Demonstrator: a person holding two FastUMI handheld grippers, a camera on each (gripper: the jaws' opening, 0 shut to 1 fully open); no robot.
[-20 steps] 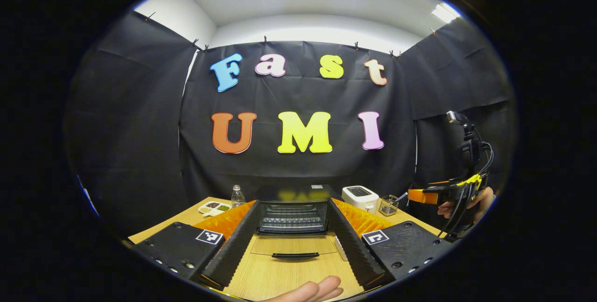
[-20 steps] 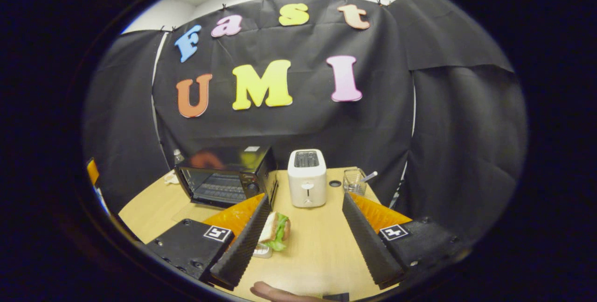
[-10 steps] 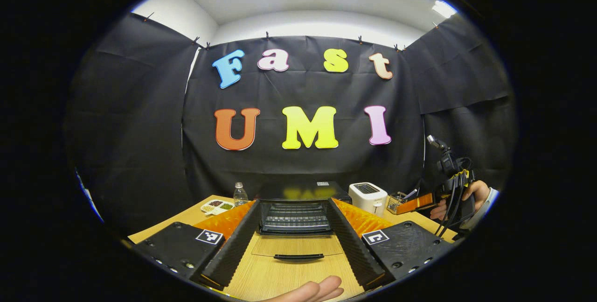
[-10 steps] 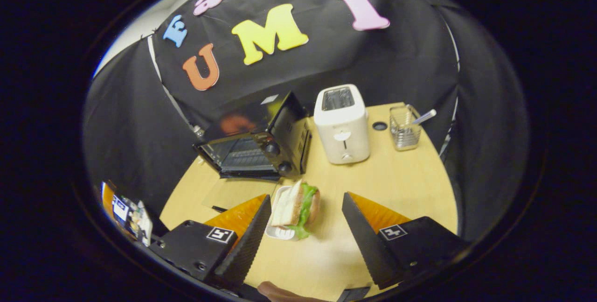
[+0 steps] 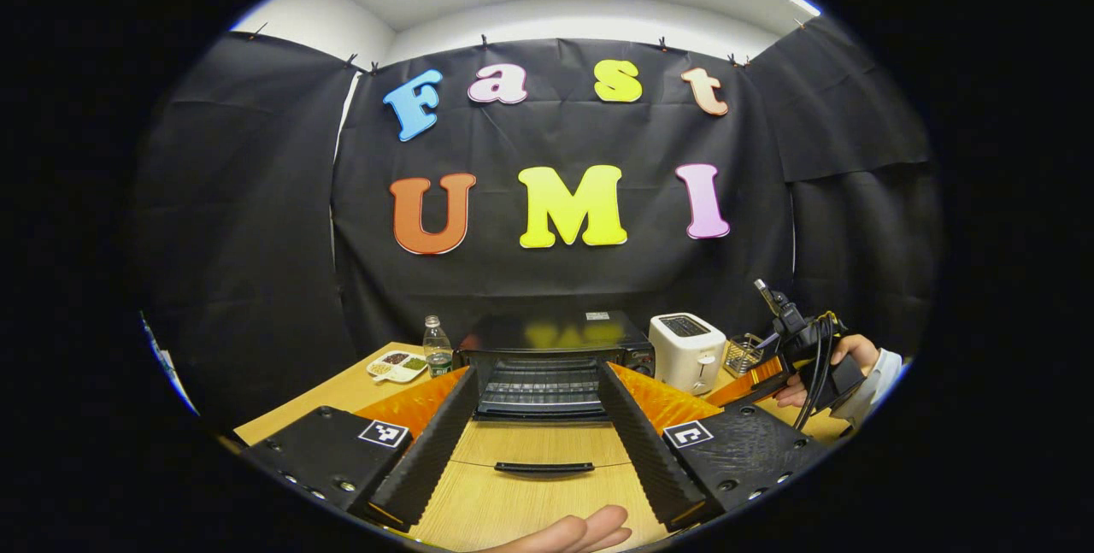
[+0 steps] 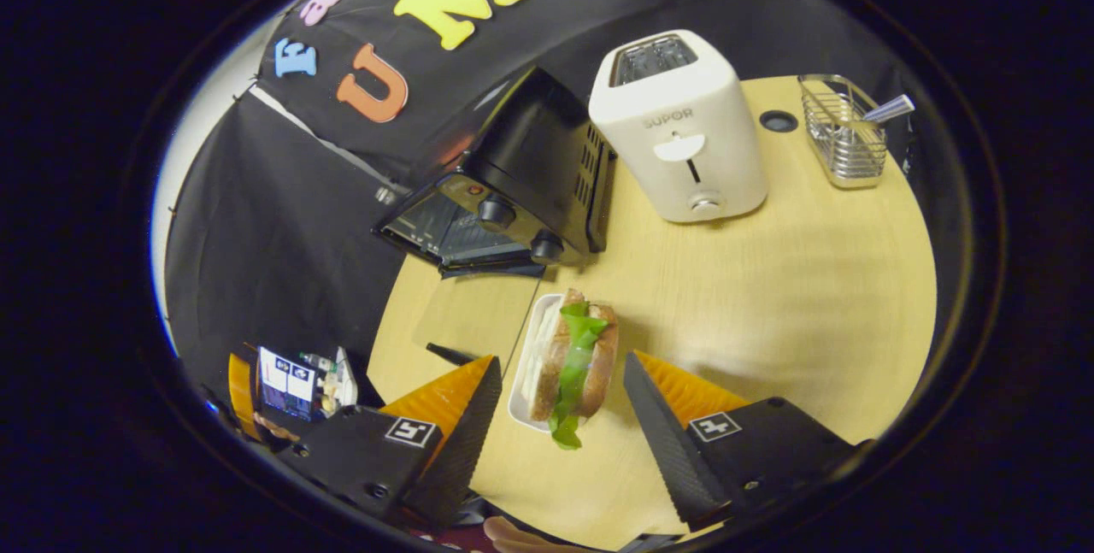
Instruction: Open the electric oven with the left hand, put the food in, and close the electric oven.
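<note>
**Sandwich pickup with the oven door down**

Oven [image 5: 547, 365] access is already made: its glass door [image 5: 543, 455] lies flat on the table [image 6: 795, 279], handle toward the camera, and the rack inside is exposed. The left hand-held gripper [image 5: 538, 442] is held in front of the opening with its fingers spread wide and nothing between them.

The step in hand is judged to be the pickup of the food. In the right gripper view the sandwich [image 6: 571, 356] stands on edge in a small white tray [image 6: 523, 365] on the table, just in front of the oven's knob side. The right hand-held gripper [image 6: 560, 412] is released — its fingers are parted on either side of the sandwich and tray, not yet touching.

For a clean pickup, the fingers should be brought lower so both bread faces are met squarely, and closed gently; soft bread is likely to crush and the lettuce to slip out if squeezed hard. Whether the tray should be gripped with the sandwich cannot be told. The toaster [image 6: 679, 126] and wire basket [image 6: 842, 138] stand well apart — no obstacle is expected there.
</note>
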